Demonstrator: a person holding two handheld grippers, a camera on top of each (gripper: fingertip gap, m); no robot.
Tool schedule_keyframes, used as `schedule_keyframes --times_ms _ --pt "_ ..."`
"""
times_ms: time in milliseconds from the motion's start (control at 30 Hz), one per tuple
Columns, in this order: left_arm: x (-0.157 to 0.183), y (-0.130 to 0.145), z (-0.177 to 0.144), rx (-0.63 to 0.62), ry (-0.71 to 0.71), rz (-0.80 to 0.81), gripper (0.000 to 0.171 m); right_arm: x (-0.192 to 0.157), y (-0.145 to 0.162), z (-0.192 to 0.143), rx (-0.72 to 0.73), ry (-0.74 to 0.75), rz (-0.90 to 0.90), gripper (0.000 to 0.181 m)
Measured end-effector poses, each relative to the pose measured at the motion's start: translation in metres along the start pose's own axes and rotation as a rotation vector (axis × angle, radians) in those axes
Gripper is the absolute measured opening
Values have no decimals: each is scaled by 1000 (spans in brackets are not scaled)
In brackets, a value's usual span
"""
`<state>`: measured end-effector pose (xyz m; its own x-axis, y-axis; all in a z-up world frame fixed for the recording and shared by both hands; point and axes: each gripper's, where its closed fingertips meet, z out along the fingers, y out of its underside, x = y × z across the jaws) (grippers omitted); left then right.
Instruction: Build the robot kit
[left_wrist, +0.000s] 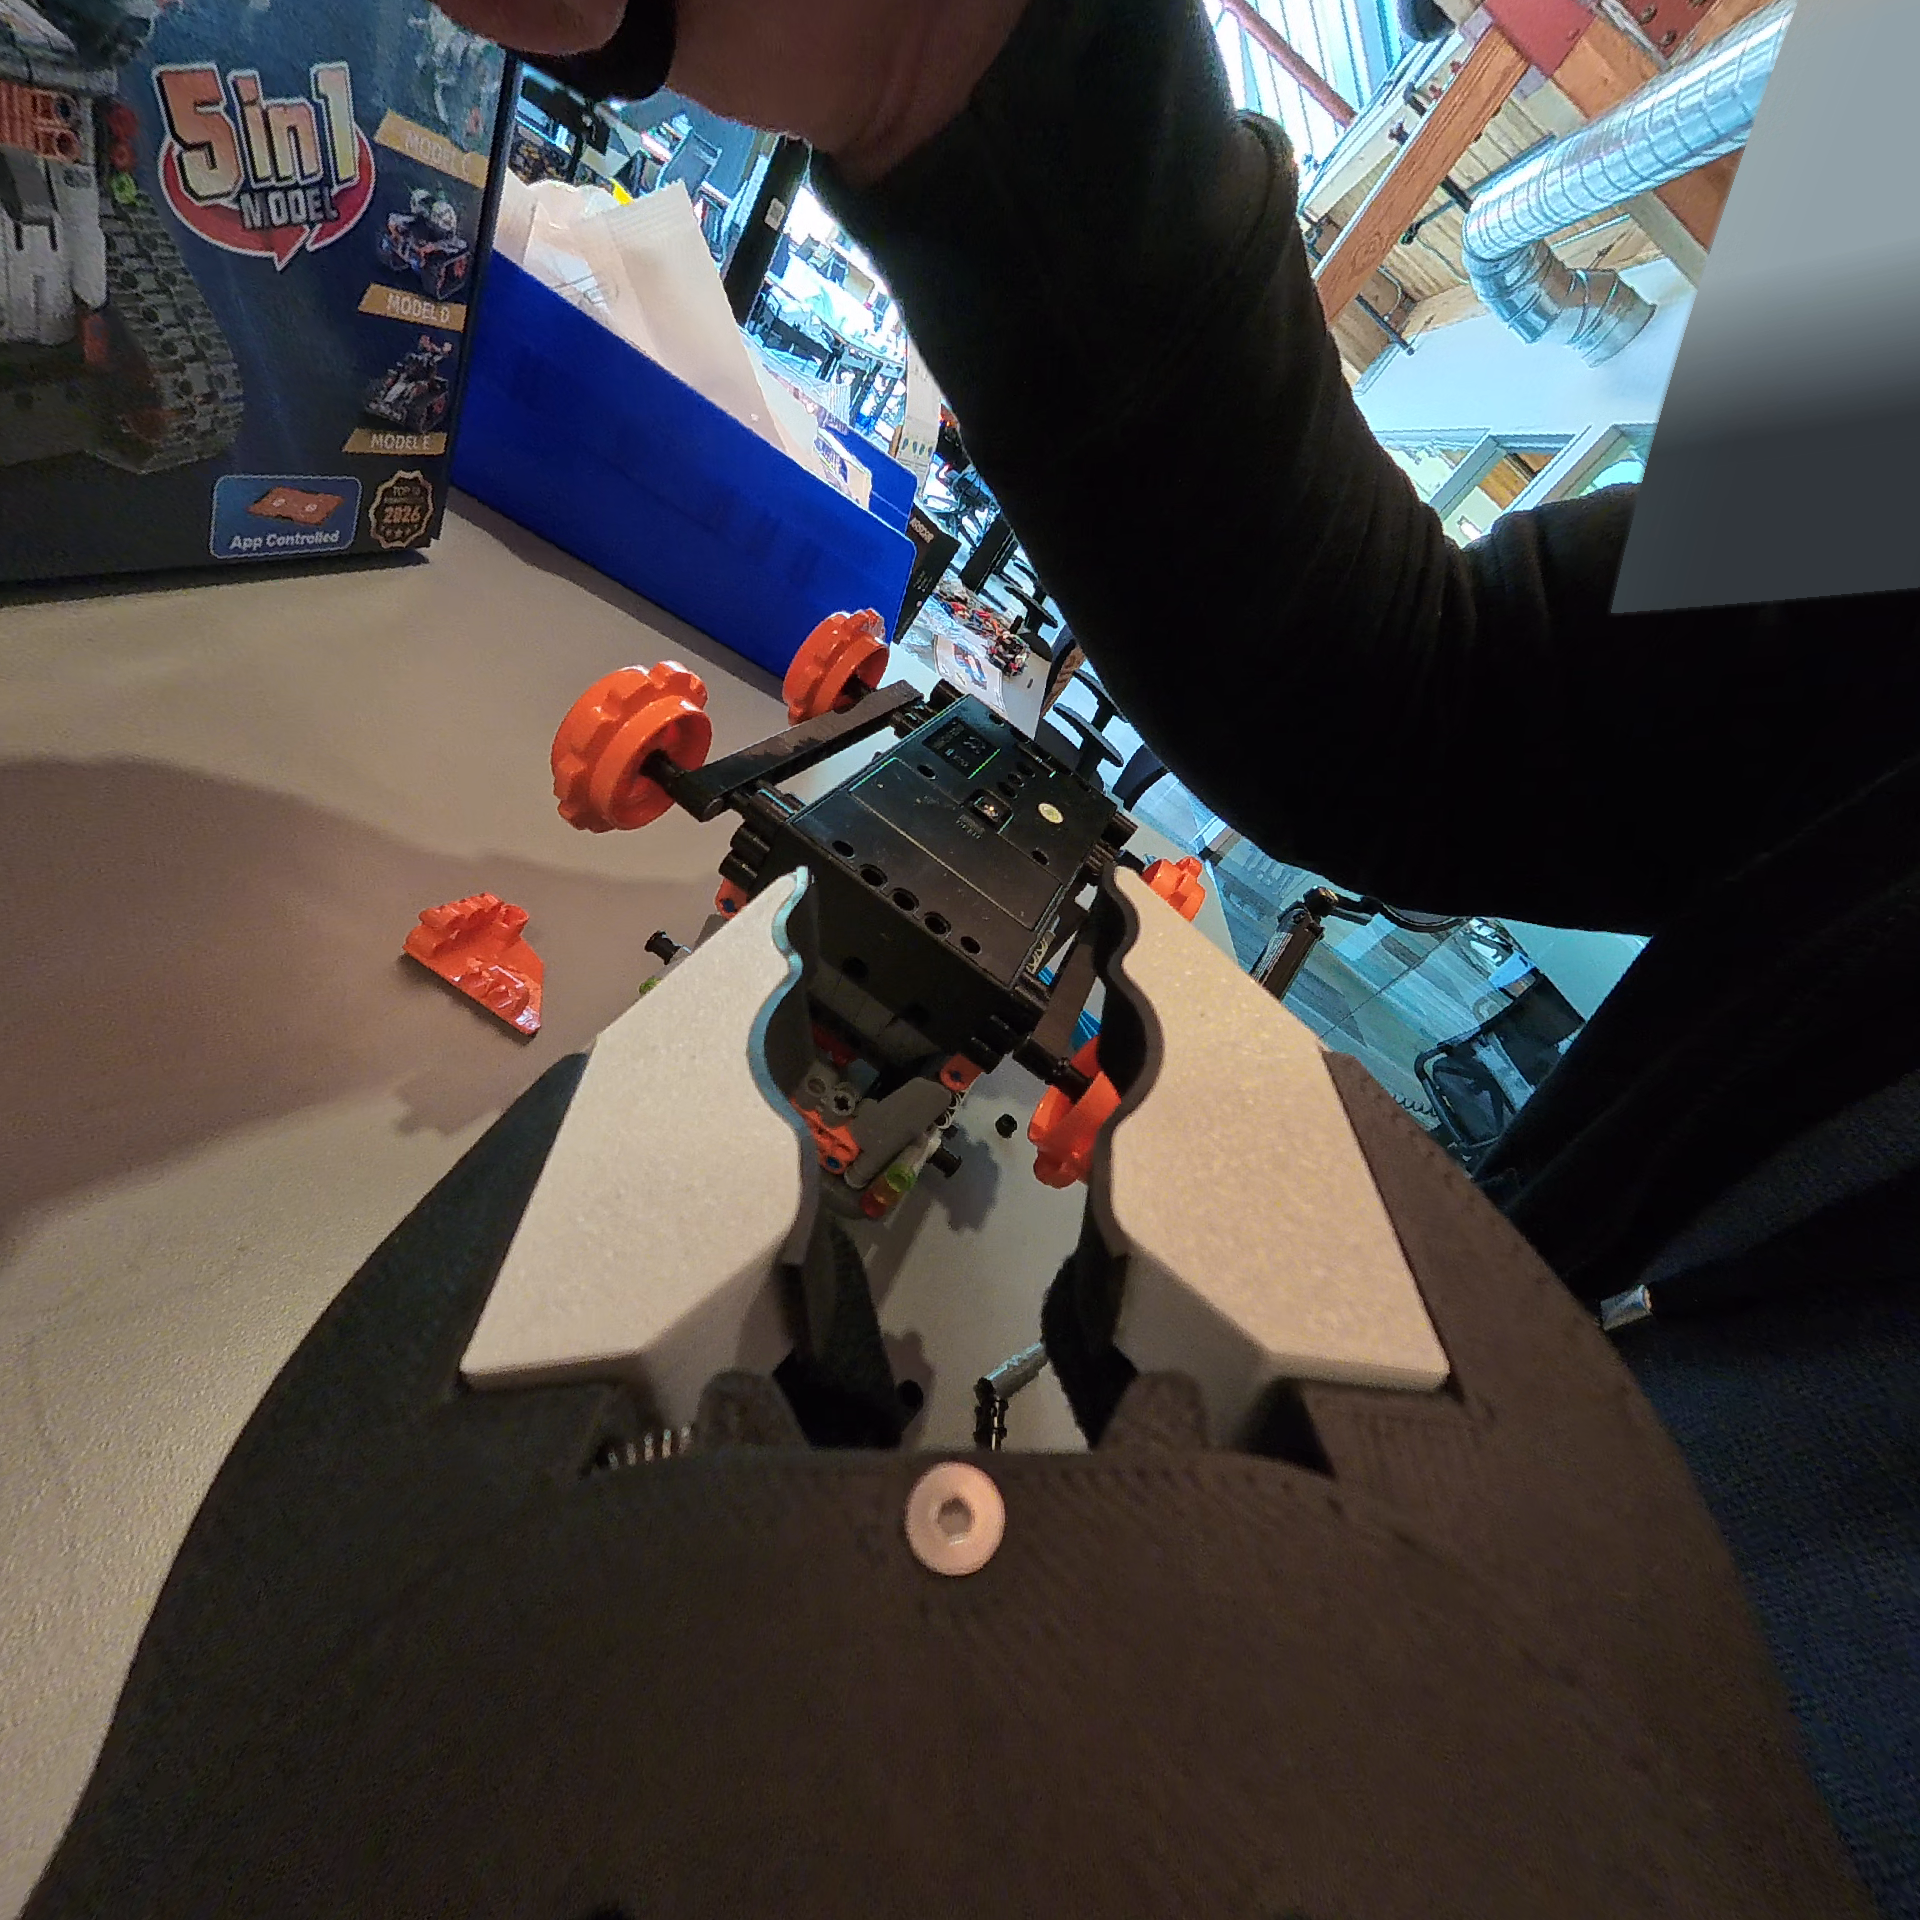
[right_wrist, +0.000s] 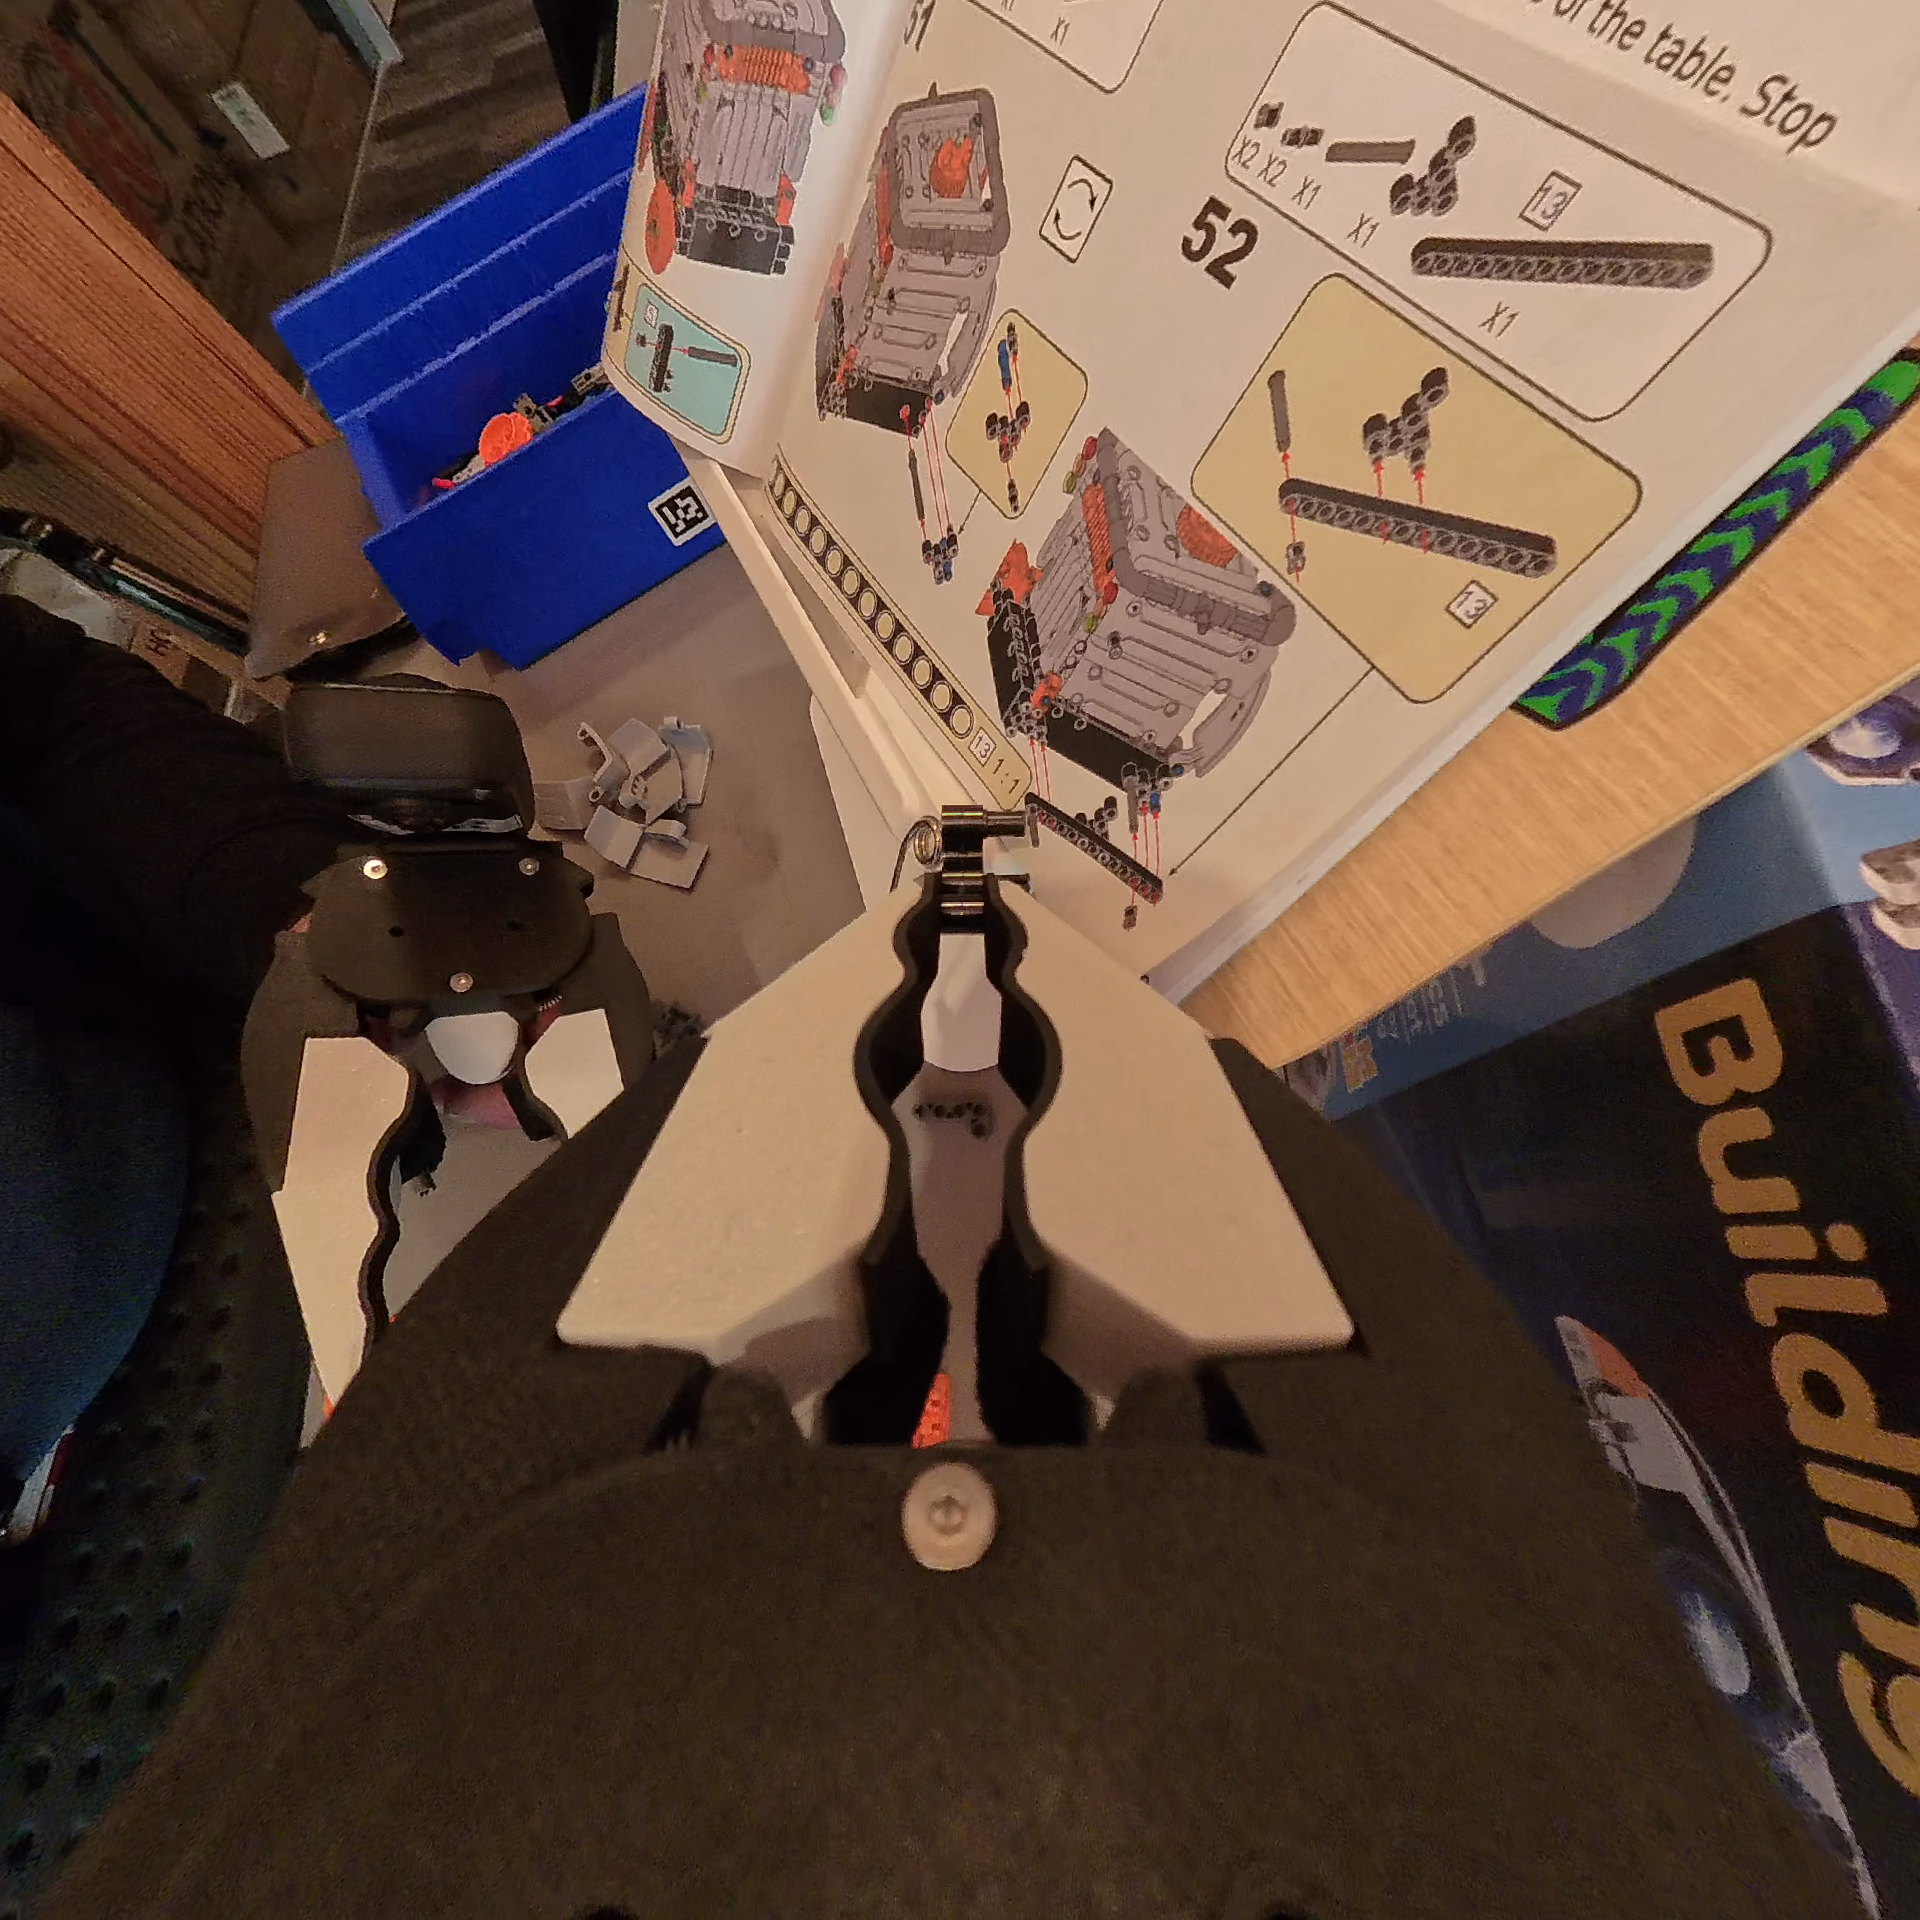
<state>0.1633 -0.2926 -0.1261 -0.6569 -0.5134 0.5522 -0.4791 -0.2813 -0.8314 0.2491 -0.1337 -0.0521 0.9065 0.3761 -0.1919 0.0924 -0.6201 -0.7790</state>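
Between my left gripper (left_wrist: 951, 914) fingers sits a black brick-built chassis (left_wrist: 935, 862), clamped by its sides and tilted up off the grey table (left_wrist: 208, 1039), likely so its underside and axles stay reachable; orange wheels (left_wrist: 629, 743) stick out past the fingertips on black axles; a loose orange piece (left_wrist: 478, 961) lies on the table to the left, near but apart; a printed toy box (left_wrist: 239, 281) and a blue bin (left_wrist: 665, 447) stand behind; a dark sleeve (left_wrist: 1195, 416) crosses overhead. My right gripper (right_wrist: 961, 894) is nearly closed, pinching a small black pin piece (right_wrist: 971, 847) right at the tips, held up in front of the open instruction booklet (right_wrist: 1195, 416), probably for checking against the diagram; grey scraps (right_wrist: 644, 779) and another blue bin (right_wrist: 520, 468) lie off left.
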Motion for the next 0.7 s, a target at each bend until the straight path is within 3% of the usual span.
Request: schedule_keyframes --times_ms 700 --pt "1 2 1 -8 8 -2 52 1 3 0 -2 -20 42 5"
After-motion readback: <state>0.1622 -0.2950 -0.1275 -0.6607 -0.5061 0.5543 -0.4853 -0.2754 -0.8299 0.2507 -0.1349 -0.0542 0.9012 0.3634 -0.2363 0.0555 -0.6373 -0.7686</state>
